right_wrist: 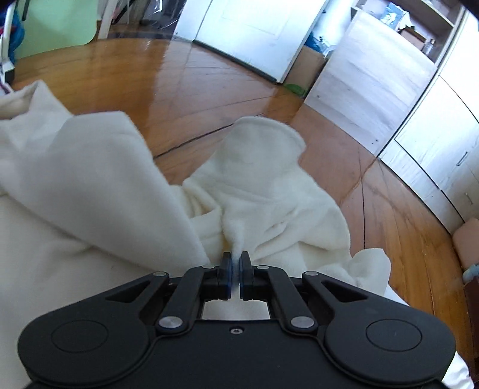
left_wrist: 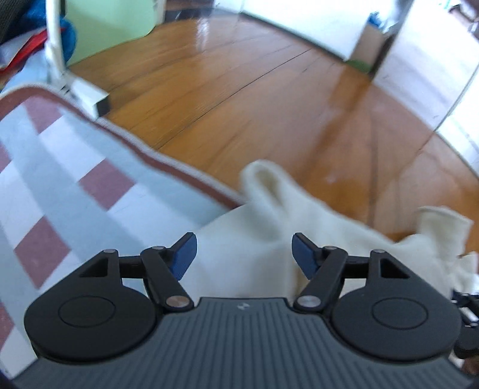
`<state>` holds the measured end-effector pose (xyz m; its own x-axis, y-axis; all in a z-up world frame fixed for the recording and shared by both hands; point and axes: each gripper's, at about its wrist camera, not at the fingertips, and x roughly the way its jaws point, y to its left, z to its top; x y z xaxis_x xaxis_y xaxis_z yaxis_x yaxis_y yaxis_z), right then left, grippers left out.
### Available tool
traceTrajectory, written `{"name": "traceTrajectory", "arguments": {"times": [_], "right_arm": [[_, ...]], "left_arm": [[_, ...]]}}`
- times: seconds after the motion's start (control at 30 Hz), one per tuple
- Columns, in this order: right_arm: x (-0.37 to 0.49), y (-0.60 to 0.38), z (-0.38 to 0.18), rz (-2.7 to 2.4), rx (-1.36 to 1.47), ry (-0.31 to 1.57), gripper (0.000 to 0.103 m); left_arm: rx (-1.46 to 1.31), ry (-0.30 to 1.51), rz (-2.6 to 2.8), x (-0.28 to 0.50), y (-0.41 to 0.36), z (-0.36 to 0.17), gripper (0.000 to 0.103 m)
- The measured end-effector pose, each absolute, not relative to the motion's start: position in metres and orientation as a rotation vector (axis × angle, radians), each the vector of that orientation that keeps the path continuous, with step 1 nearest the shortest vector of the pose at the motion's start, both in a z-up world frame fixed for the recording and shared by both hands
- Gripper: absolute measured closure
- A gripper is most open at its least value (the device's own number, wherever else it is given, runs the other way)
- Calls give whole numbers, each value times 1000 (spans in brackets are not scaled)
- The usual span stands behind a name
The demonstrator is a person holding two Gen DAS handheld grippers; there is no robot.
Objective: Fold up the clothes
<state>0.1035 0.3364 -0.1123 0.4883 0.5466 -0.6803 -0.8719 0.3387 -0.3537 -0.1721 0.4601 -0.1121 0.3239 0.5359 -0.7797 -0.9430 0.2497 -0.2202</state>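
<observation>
Cream fleece garment (right_wrist: 89, 179) is lying rumpled, its pinched ridge sitting in the closed right gripper (right_wrist: 236, 269); left gripper (left_wrist: 244, 254) is gaping empty.

You are working in a home, in a lived-in room with a glossy wooden plank floor (right_wrist: 209, 80). Along the far wall you have a white door (right_wrist: 251, 33), a pale wood cabinet (right_wrist: 368, 74) and white cupboards (right_wrist: 443, 155), with an open shelf (right_wrist: 416, 27) holding boxes and a jar. A cardboard box (right_wrist: 308, 68) sits on the floor between the door and the cabinet. Under you lies a checked blanket (left_wrist: 74, 167) with a brown border, like bedding, and a cream fleece garment (right_wrist: 89, 167) is spread over it. Bright cloth (left_wrist: 36, 33) is heaped in one corner by a green panel (left_wrist: 110, 27).
</observation>
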Motion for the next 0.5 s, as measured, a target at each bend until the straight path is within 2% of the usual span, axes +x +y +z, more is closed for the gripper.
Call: {"name": "traceTrajectory", "arguments": {"times": [0.1, 0.13, 0.23, 0.5], "right_arm": [[103, 341, -116, 1005, -793, 601, 94], [103, 339, -117, 1011, -801, 630, 95], [105, 343, -115, 1015, -792, 661, 93], [111, 336, -110, 1055, -747, 721, 91]], "left_arm": [[-727, 685, 1106, -182, 466, -123, 32], [-723, 701, 1094, -188, 467, -125, 28], [-827, 719, 1051, -194, 473, -137, 26], [-994, 511, 990, -220, 464, -128, 22]]}}
